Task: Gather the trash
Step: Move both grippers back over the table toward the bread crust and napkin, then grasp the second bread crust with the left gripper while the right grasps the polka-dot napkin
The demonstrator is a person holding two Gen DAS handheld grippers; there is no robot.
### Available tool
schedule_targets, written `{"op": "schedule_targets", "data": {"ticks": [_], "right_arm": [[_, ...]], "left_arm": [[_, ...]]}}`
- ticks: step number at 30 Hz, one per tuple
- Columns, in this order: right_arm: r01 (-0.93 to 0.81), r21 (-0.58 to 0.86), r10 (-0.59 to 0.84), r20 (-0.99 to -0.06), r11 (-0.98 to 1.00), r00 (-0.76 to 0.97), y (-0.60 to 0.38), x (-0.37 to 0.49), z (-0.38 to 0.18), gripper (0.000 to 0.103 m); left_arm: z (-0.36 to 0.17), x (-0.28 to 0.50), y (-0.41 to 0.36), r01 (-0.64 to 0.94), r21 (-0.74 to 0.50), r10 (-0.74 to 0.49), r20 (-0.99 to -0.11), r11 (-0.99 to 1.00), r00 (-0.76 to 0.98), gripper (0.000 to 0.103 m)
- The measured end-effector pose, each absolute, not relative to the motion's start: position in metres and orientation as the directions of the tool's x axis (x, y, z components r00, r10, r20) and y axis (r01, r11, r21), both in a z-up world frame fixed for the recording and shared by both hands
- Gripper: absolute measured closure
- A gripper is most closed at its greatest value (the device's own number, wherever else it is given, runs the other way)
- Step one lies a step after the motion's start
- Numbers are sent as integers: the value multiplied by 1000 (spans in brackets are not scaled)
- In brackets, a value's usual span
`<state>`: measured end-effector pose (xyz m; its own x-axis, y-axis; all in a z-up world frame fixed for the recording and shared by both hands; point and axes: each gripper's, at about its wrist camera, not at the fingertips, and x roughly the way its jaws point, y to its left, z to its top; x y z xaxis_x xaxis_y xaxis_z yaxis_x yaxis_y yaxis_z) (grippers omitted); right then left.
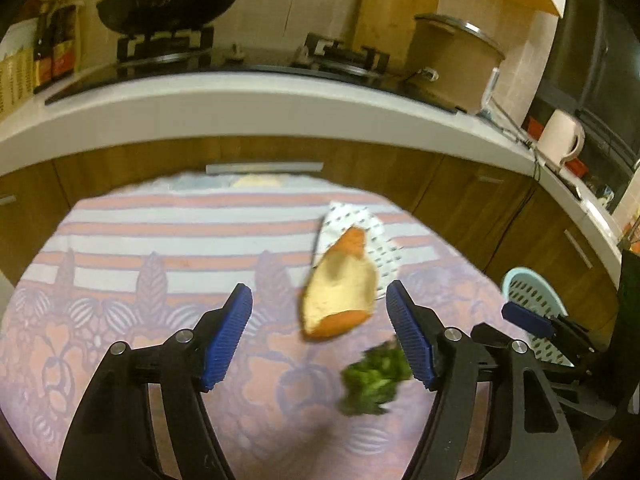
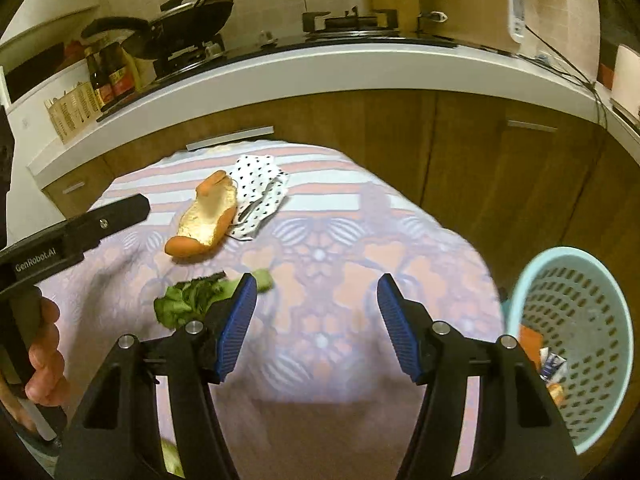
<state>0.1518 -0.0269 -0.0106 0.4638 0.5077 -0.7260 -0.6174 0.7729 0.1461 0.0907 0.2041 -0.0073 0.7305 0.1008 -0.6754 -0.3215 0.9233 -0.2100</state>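
Note:
A curled orange peel (image 1: 340, 292) (image 2: 204, 220) lies on the patterned tablecloth (image 1: 160, 320), against a crumpled white dotted wrapper (image 1: 360, 224) (image 2: 260, 188). A green leafy scrap (image 1: 374, 376) (image 2: 188, 298) lies nearer, blurred. My left gripper (image 1: 318, 286) hovers open over the cloth; the peel sits beyond its fingertips and the greens by its right finger. My right gripper (image 2: 317, 278) is open and empty, with the greens just outside its left finger. A light blue perforated basket (image 2: 576, 320) (image 1: 532, 292) stands to its right with a few scraps inside.
A white-topped kitchen counter (image 1: 240, 100) with wooden cabinet doors curves behind the table. On it are a wok (image 1: 168, 4), sauce bottles (image 2: 108, 76), a large pot (image 1: 452, 60) and a white kettle (image 1: 560, 136). A hand (image 2: 44, 360) holds the left gripper's handle.

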Motion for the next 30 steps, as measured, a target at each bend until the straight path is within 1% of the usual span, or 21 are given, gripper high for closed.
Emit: {"op": "schedule_targets", "data": {"ticks": [2,6,7,9,11,13,15,17,18,19,20,22,23,24,26,30], "right_arm": [[-620,148,509,-727,771,460,-17,154,-18,44],[-618,142,501,-734,773,459,-11,157,-26,44],[-614,154,509,-729,774,458,-14,158,-25,44],[-599,169,508,-730,783,458,-20,162,-25,44],[-582,182,503,-734,792,456,-24,168,-25,44],[-576,188,502,-738,795,452,-25,175,-20,44],[-578,193,506,-736,793,449,-23,180,-13,44],[-588,199,519,-730,784,444,-19,185,-6,44],[-592,201,523,-728,781,443,-14,187,-3,44],[-597,203,528,-726,776,440,-9,189,0,44],[-604,203,532,-726,771,436,-3,191,1,44],[-612,194,530,-729,767,433,9,192,2,44],[-617,191,530,-730,763,431,14,194,3,44],[-623,188,532,-731,759,427,20,195,3,44],[-631,182,532,-734,754,423,29,197,2,44],[-641,181,533,-739,746,412,45,201,-1,44]], "left_arm": [[-17,98,208,-316,-200,94,-695,927,713,29],[-32,115,212,-267,-226,21,-726,937,688,28],[-35,120,211,-246,-248,-12,-727,937,687,24],[-40,128,209,-231,-249,-30,-739,941,674,21],[-47,138,203,-226,-183,6,-766,957,643,21],[-51,143,196,-221,-113,53,-776,969,628,25],[-52,144,193,-213,-78,74,-779,974,623,27],[-52,143,191,-207,-51,92,-777,977,623,35],[-52,143,190,-199,-55,84,-774,978,627,43],[-51,141,190,-192,-64,73,-771,979,633,55],[-50,139,190,-184,-74,61,-769,980,636,60],[-48,136,192,-179,-103,39,-761,978,648,73],[-46,133,196,-181,-125,26,-753,975,657,76],[-45,131,198,-183,-143,14,-748,973,663,83],[-42,125,208,-196,-206,-20,-737,959,675,90],[-43,119,219,-235,-237,-10,-722,943,692,92]]}}
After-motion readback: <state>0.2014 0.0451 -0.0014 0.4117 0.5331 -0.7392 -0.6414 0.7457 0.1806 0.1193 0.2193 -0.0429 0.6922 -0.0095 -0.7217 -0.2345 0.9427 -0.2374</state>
